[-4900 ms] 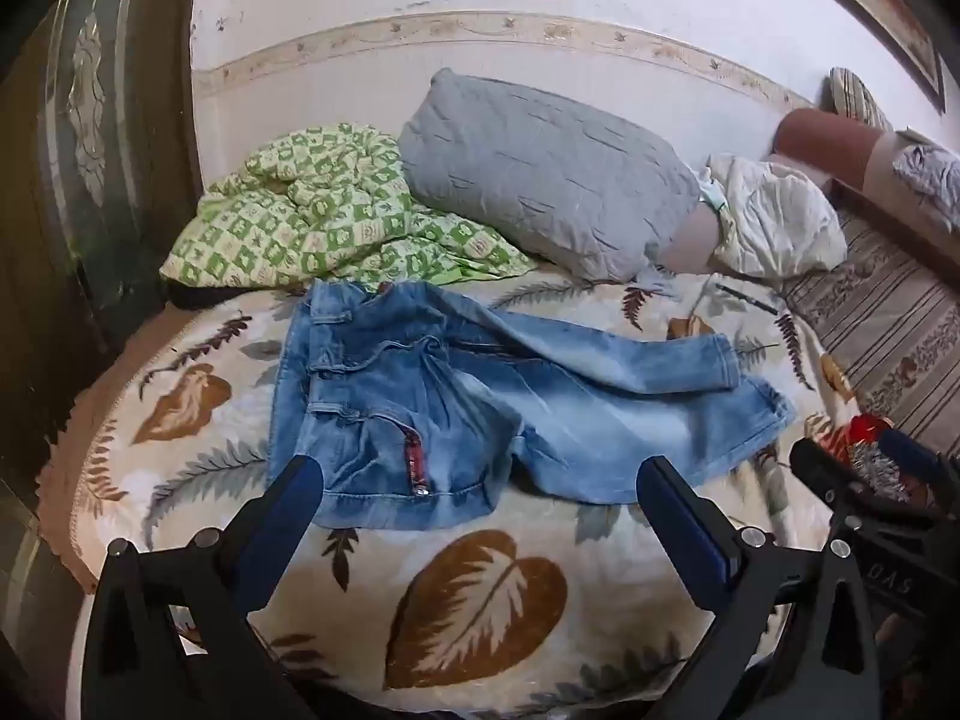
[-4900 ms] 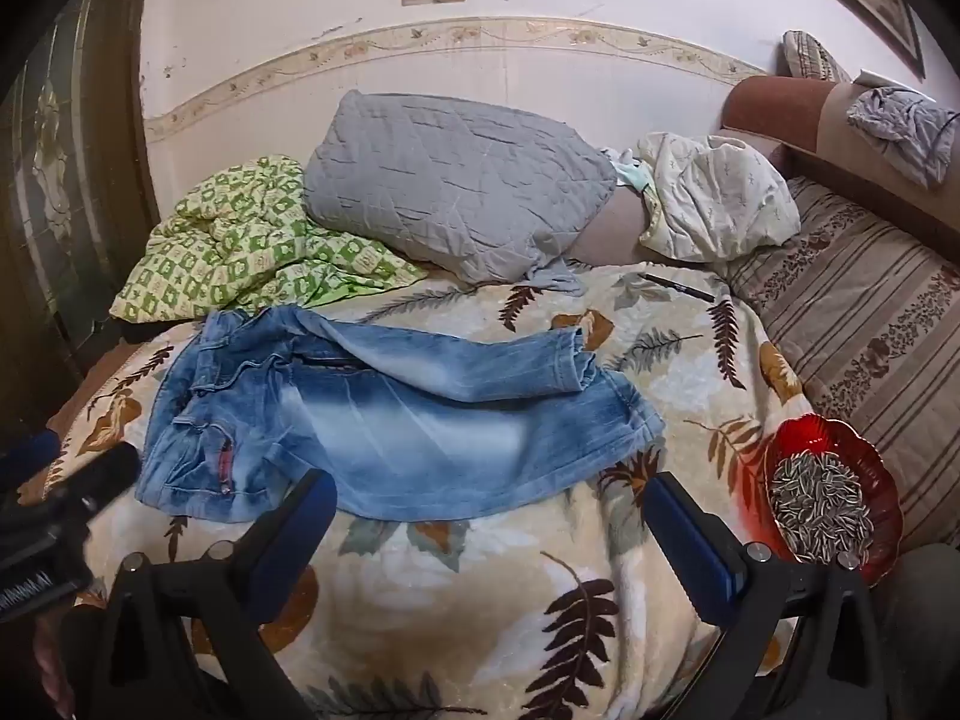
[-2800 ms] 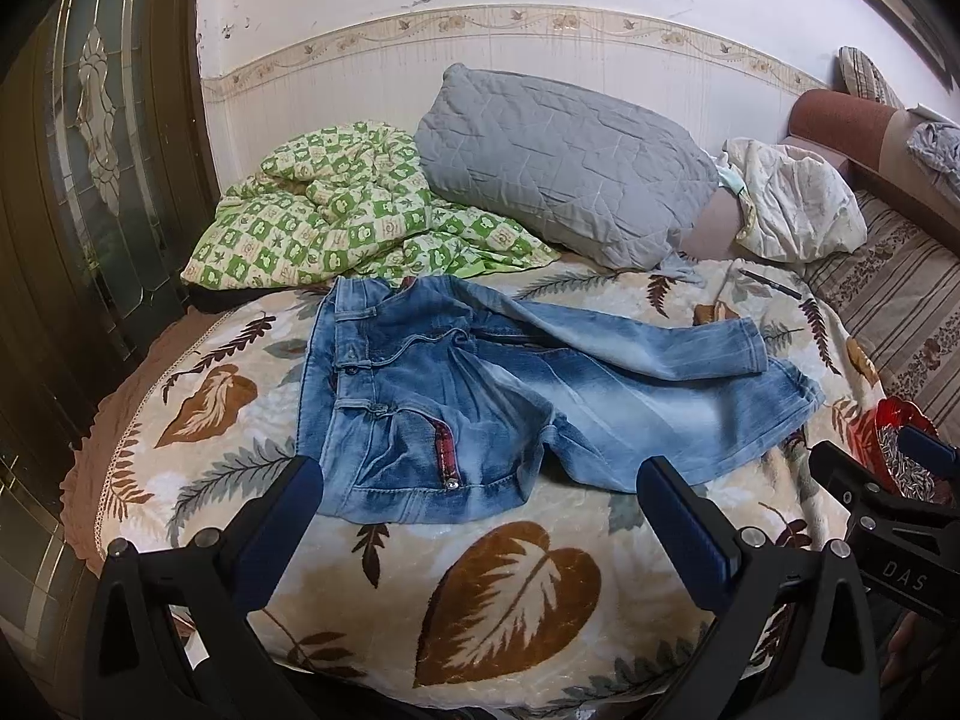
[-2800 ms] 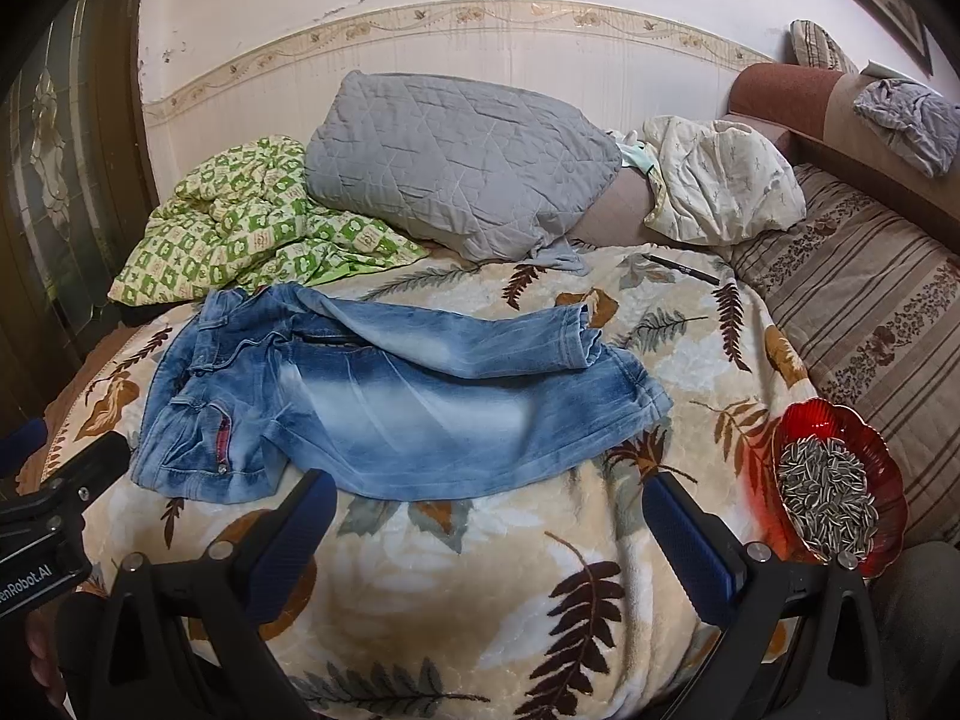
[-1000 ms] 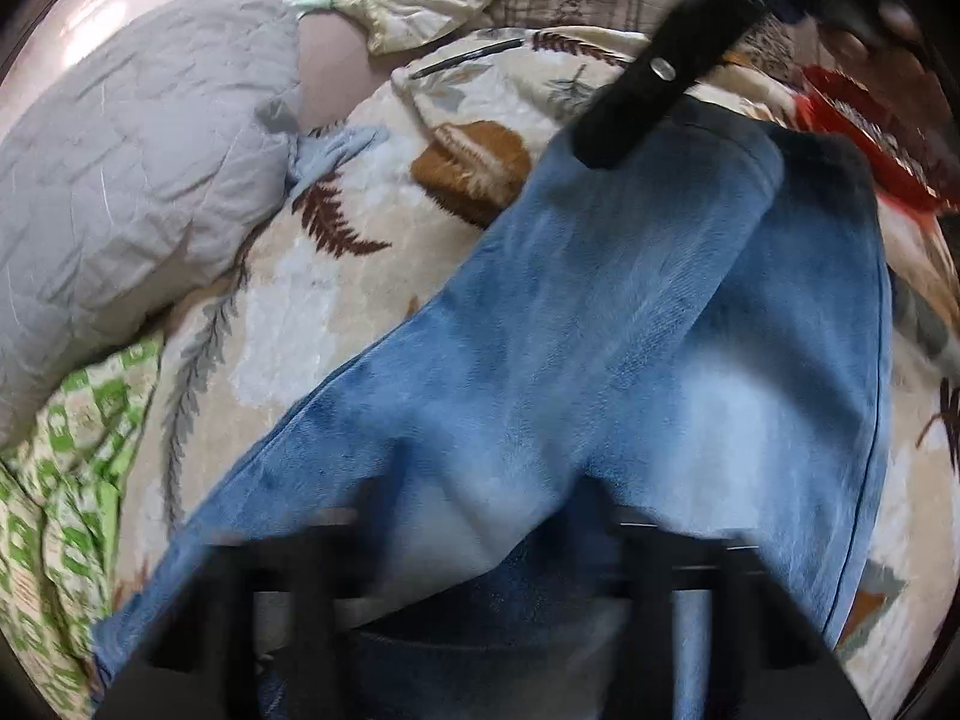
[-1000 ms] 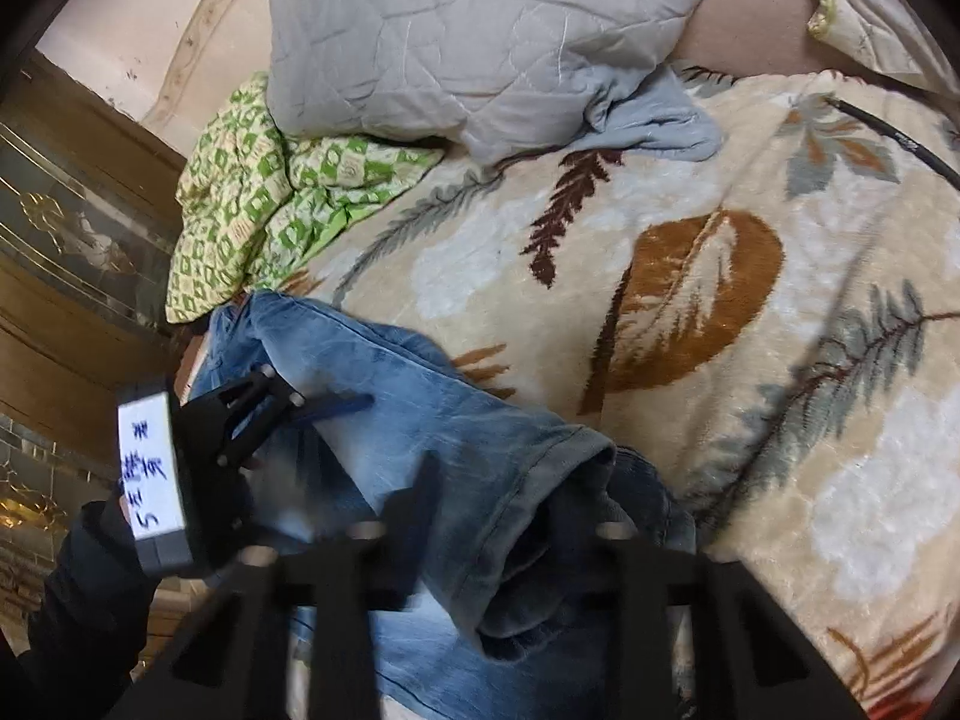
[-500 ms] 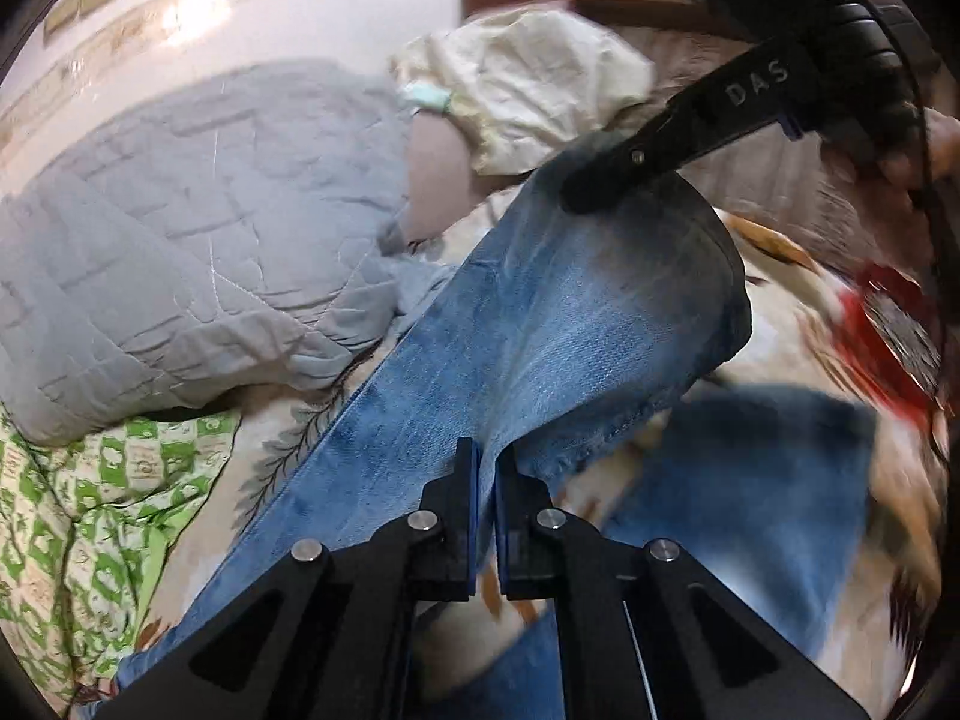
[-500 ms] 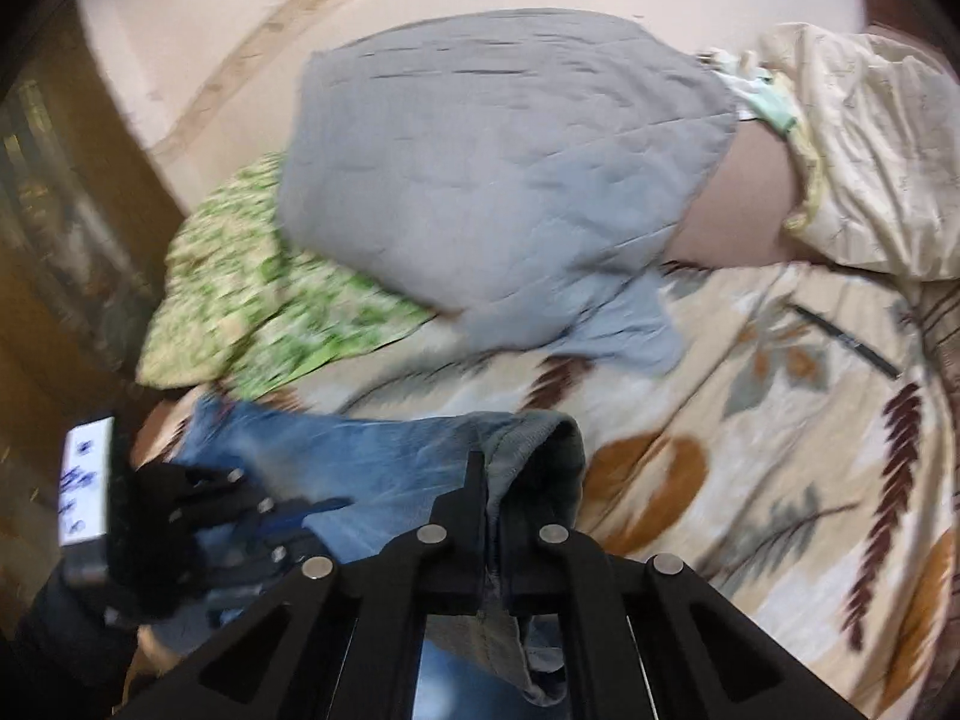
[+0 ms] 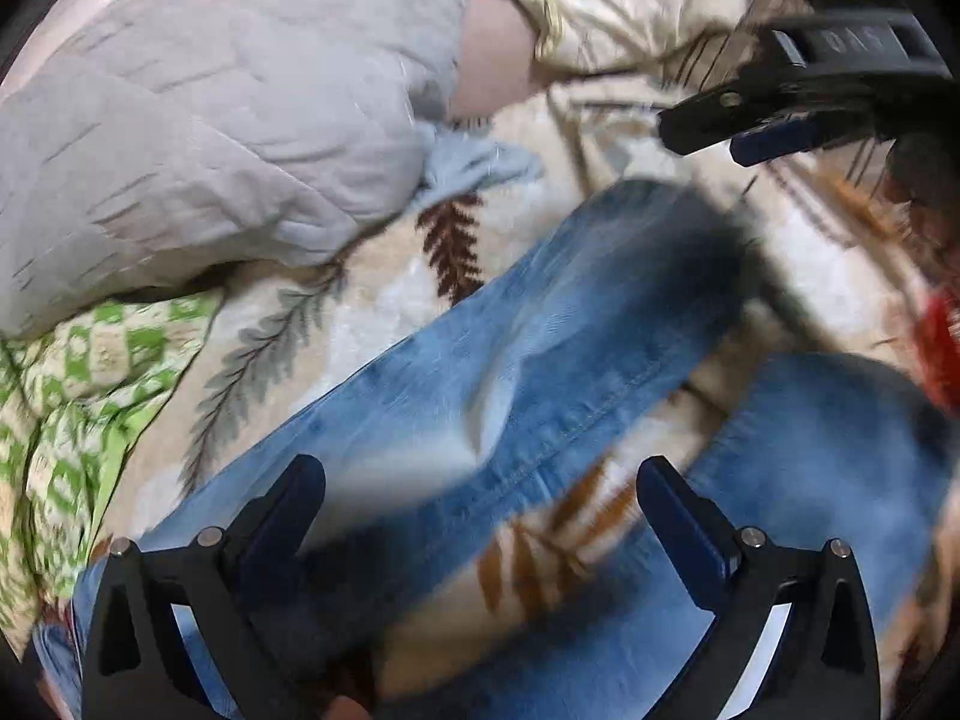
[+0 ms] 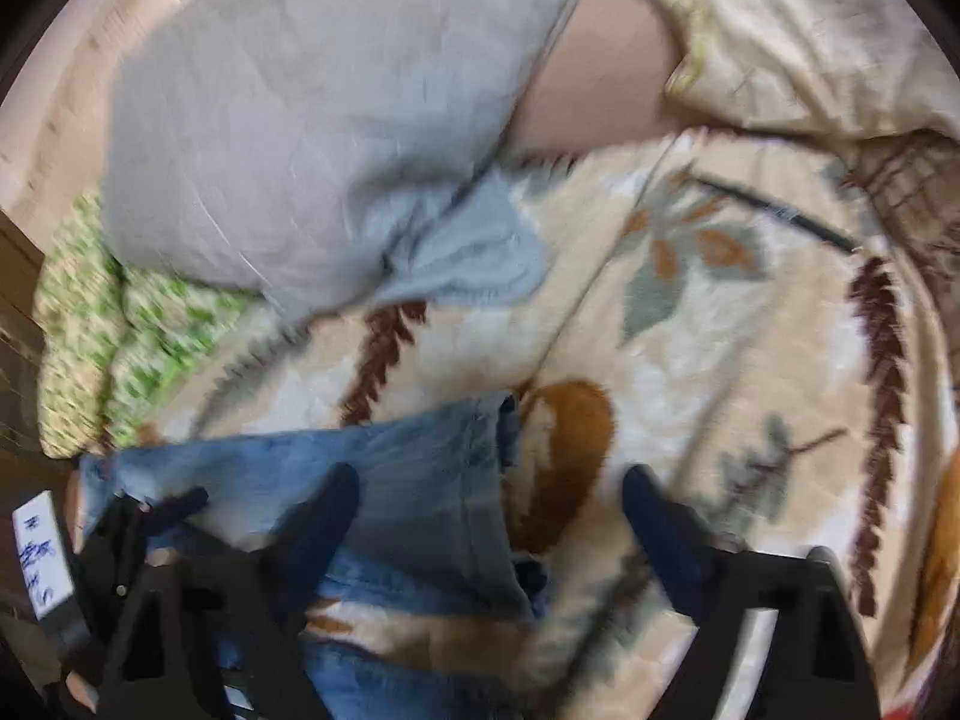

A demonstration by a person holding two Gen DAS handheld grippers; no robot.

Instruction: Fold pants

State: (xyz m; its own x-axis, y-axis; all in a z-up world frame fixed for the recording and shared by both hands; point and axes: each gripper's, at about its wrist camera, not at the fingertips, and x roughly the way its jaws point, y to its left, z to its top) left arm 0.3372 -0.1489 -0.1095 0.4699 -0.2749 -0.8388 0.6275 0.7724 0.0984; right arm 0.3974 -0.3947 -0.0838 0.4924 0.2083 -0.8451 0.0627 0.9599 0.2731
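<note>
The left gripper (image 9: 480, 498) and right gripper (image 10: 489, 504) had just been opened wide; nothing was held, and the jeans (image 9: 540, 348) were spread mid-frame on the leaf-patterned blanket (image 10: 690, 360).

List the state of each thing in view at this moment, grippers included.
Left gripper: open, jaws just opened, nothing between the pads.
Right gripper: open, jaws just opened, nothing gripped.
Jeans: released, lying on the blanket, legs spread apart, not folded.
Blanket: spread flat under the jeans.
Grey pillow: resting partly on the green cloth.
</note>
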